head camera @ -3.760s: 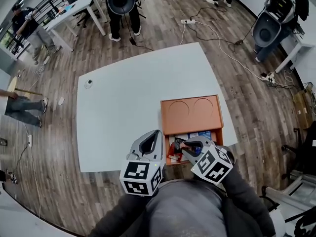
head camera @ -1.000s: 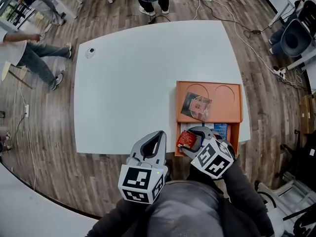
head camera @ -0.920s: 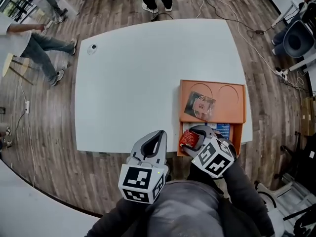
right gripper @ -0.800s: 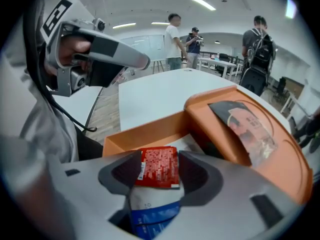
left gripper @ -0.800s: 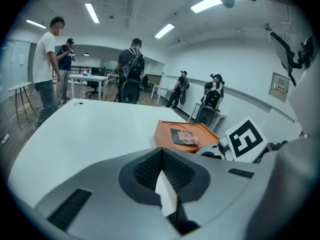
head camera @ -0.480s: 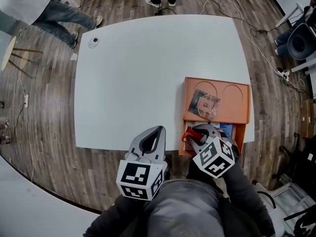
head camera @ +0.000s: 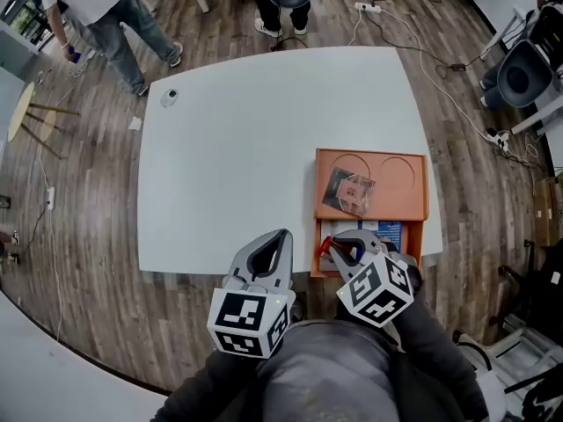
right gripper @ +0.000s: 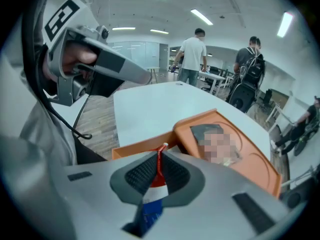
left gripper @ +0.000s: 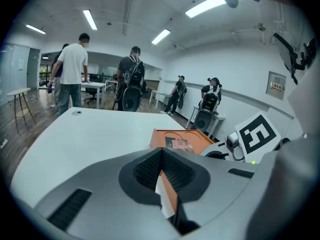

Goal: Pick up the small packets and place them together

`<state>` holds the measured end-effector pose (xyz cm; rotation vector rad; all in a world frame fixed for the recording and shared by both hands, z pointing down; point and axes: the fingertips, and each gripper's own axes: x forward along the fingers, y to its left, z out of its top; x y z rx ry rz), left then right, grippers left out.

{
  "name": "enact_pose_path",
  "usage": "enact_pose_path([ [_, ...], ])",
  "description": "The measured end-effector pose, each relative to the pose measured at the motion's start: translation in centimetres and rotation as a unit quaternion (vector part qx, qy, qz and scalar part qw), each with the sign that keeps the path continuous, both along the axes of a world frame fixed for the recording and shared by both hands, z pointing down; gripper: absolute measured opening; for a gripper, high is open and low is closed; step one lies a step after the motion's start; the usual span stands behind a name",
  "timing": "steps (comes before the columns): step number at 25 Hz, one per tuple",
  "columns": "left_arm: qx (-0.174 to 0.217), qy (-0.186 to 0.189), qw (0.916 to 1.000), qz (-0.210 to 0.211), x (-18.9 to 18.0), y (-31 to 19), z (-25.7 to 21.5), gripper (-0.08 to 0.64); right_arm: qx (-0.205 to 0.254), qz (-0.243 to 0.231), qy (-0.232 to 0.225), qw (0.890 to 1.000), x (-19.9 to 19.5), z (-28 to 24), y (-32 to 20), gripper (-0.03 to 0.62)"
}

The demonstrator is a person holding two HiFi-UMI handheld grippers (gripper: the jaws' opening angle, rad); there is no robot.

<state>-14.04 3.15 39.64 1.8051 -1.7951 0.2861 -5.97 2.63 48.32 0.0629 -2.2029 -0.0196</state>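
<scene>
An orange tray [head camera: 413,202] sits at the table's near right edge. A clear packet with red print [head camera: 348,189] lies on its raised part [right gripper: 250,169]. More packets [head camera: 387,231] fill the near compartment. My right gripper [head camera: 337,246] hangs over that compartment, shut on a red, white and blue packet [right gripper: 156,184]. Its jaws have just been closing with that packet between them. My left gripper [head camera: 274,251] hovers at the table's front edge, left of the tray, its jaws together at the tips [left gripper: 161,153] with nothing sticking out.
The white table [head camera: 246,148] carries a small round object [head camera: 169,97] at its far left corner. Several people [left gripper: 71,71] stand beyond the far edge. Chairs and cables [head camera: 422,51] lie on the wood floor around it.
The right gripper's jaws have closed on the red packet and it has risen slightly. A packet now lies on the tray's raised part, which was bare earliest. The left gripper has stayed put.
</scene>
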Motion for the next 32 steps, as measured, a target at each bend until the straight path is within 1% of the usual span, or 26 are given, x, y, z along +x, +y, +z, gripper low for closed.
enact_pose_path([
  [3,0.016,-0.002,0.9999,0.004,1.1,-0.4,-1.4,-0.003,0.003,0.001,-0.028,1.000,0.1,-2.4,0.0,0.031],
  [6,0.040,-0.009,0.9991,0.013,2.0,-1.6,-3.1,-0.003,0.026,0.004,-0.047,0.999,0.5,-4.5,-0.8,0.031],
  [10,0.068,-0.022,0.9970,0.027,3.3,-3.0,-5.2,-0.003,0.056,0.023,-0.065,0.996,1.7,-6.9,-2.5,0.031],
  [16,0.082,-0.024,0.9952,0.049,5.2,-5.2,-5.9,-0.003,0.079,0.047,-0.080,0.993,3.1,-8.5,-5.3,0.031],
  [22,0.082,-0.026,0.9945,0.059,5.8,-7.1,-5.9,-0.003,0.088,0.062,-0.092,0.990,3.7,-9.3,-7.6,0.031],
  [27,0.068,-0.025,0.9956,0.060,5.6,-8.1,-4.6,-0.003,0.084,0.083,-0.095,0.989,3.9,-8.2,-10.0,0.031],
  [30,0.055,-0.024,0.9968,0.053,5.6,-8.3,-4.0,-0.003,0.075,0.095,-0.094,0.988,4.3,-7.2,-11.5,0.031],
  [32,0.045,-0.020,0.9978,0.045,4.9,-8.2,-3.2,-0.003,0.065,0.098,-0.086,0.989,4.0,-6.0,-12.0,0.032],
])
